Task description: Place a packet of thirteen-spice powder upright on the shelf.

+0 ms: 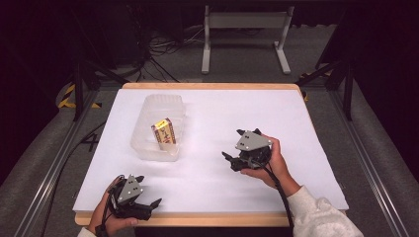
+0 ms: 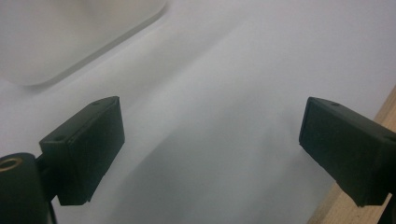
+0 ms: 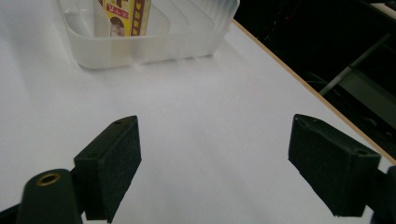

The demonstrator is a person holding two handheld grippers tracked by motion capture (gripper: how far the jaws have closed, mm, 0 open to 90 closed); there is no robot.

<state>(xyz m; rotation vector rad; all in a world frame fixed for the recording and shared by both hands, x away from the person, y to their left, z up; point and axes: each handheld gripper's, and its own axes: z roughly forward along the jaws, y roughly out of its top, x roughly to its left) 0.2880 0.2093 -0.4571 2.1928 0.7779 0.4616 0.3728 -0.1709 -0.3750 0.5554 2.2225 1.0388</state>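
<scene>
A clear plastic container (image 1: pixel 143 145) stands on the left half of the white table (image 1: pixel 222 113), with a yellow printed box (image 1: pixel 164 132) leaning inside it. My left gripper (image 1: pixel 148 190) rests near the front left edge, open and empty, and its own view has its wide-spread jaws (image 2: pixel 210 107) over bare white surface with the container's corner (image 2: pixel 70 37) ahead. My right gripper (image 1: pixel 232 144) sits right of centre, pointing left toward the container. It is open with nothing between its jaws (image 3: pixel 215 123), and the container (image 3: pixel 187 44) and the yellow box (image 3: pixel 123 14) lie ahead of it.
The table's wooden edge (image 2: pixel 387 112) runs just beside the left gripper. Beyond the table's far side stand a grey metal frame (image 1: pixel 244 34) and loose cables (image 1: pixel 158 49) on the floor. Metal rails (image 1: pixel 365 158) flank the table.
</scene>
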